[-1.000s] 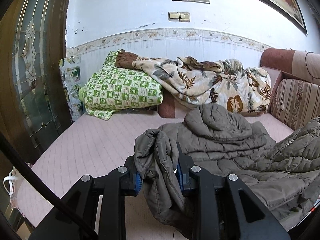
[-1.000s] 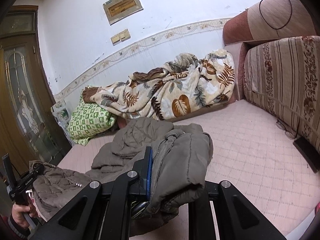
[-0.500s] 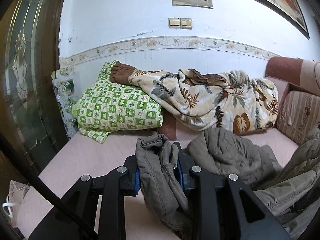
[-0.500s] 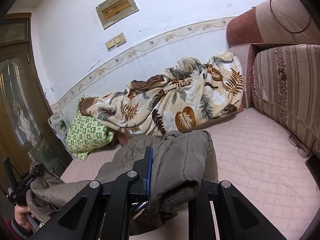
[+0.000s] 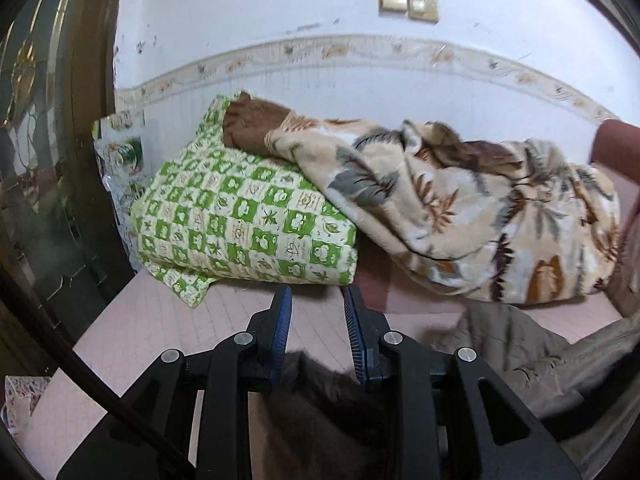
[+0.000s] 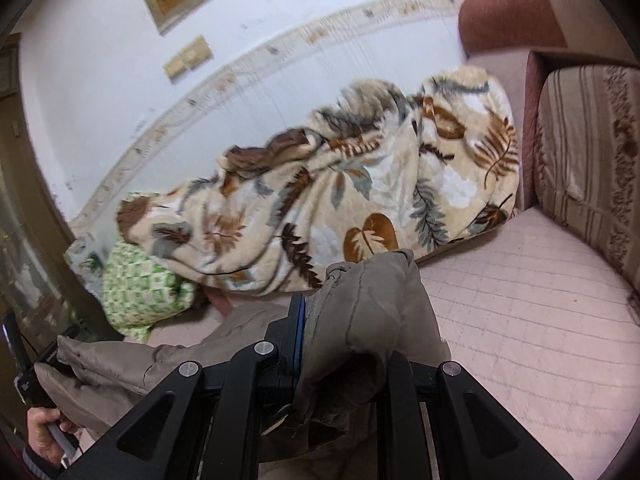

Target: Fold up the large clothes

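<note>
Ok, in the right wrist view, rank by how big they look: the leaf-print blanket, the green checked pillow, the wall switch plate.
1. Leaf-print blanket, clearly the largest.
2. Green checked pillow, though the blanket hides part of it.
3. Wall switch plate, smallest; it is also farthest back, which shrinks it.

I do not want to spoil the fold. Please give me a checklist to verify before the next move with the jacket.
1. Right gripper shut on jacket: ok.
2. Left gripper holding jacket: ok, but the cloth sits deep, behind the tips.
3. Jacket taut between the grippers: not ok, it sags.
4. Bare seat ahead for laying it down: ok.
5. Jacket apart from blanket: cannot tell.
</note>
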`<action>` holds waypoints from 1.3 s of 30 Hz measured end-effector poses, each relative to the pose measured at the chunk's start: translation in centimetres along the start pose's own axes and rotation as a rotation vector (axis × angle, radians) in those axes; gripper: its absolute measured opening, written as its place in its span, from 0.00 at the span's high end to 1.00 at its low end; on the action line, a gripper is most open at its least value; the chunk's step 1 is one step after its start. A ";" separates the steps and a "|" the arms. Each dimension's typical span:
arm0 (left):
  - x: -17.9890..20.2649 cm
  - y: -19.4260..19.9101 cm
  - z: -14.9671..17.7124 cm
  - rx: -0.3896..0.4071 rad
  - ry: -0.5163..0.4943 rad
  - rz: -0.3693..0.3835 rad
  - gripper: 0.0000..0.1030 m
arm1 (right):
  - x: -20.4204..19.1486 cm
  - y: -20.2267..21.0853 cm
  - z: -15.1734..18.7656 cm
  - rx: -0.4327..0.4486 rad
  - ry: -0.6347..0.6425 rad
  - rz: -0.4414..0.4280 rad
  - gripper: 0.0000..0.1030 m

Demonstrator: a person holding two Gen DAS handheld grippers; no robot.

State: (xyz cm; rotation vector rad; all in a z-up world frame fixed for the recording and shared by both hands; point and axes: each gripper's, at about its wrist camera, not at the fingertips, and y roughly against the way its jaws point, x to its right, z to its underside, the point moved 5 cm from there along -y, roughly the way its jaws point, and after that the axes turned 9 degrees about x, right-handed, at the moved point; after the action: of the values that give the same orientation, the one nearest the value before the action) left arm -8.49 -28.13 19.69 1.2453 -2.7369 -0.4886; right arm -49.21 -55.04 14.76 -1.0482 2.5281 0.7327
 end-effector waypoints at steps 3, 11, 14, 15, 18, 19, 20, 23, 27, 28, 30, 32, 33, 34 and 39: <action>0.5 -3.3 0.8 -0.037 -0.019 -0.020 0.74 | 1.3 -5.4 0.9 -0.052 0.006 0.060 0.85; 1.6 -7.6 3.5 -0.098 -0.076 -0.021 0.74 | 6.1 -15.1 4.2 -0.152 -0.041 0.193 0.85; 1.5 -8.7 3.7 -0.114 -0.066 -0.035 0.74 | 7.9 -17.2 4.8 -0.196 -0.102 0.222 0.85; 1.5 -8.8 3.7 -0.119 -0.054 -0.031 0.74 | 8.2 -17.6 5.0 -0.216 -0.117 0.222 0.85; 2.3 -8.1 3.3 -0.122 -0.028 0.012 0.74 | 9.4 -18.0 5.0 -0.263 -0.225 0.176 0.79; 3.0 -7.6 3.0 -0.119 -0.027 0.041 0.74 | 9.5 -17.9 4.9 -0.268 -0.249 0.161 0.75; 3.8 -7.0 2.9 -0.115 -0.035 0.069 0.74 | 9.7 -17.4 4.5 -0.275 -0.284 0.128 0.74; 6.6 -5.6 2.7 -0.115 -0.064 0.145 0.70 | 9.6 -16.2 3.5 -0.274 -0.343 0.061 0.68; 9.4 -4.8 3.2 -0.144 -0.070 0.218 0.70 | 9.5 -13.8 2.0 -0.262 -0.431 -0.029 0.53; 9.9 -4.7 3.3 -0.146 -0.071 0.221 0.70 | 9.6 -13.2 1.7 -0.253 -0.449 -0.043 0.44; 10.8 -4.6 3.7 -0.159 -0.076 0.238 0.70 | 9.9 -11.9 0.8 -0.218 -0.462 -0.042 0.34; 11.5 -4.7 4.4 -0.173 -0.084 0.246 0.69 | 10.0 -10.3 -0.3 -0.176 -0.458 -0.060 0.32; 11.9 -4.8 4.9 -0.186 -0.088 0.252 0.69 | 9.7 -9.7 -0.6 -0.167 -0.424 -0.065 0.32; 12.2 -5.1 5.6 -0.204 -0.090 0.260 0.69 | 9.1 -9.4 -0.7 -0.170 -0.375 -0.055 0.32; 13.1 -7.8 8.9 -0.281 -0.077 0.238 0.69 | 4.1 -11.2 2.9 -0.250 0.004 0.007 0.32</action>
State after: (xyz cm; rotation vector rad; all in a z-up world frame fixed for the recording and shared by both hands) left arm -13.44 -40.53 8.13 0.8394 -2.7061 -0.8716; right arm -43.66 -62.45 6.68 -1.1189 2.4901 1.0717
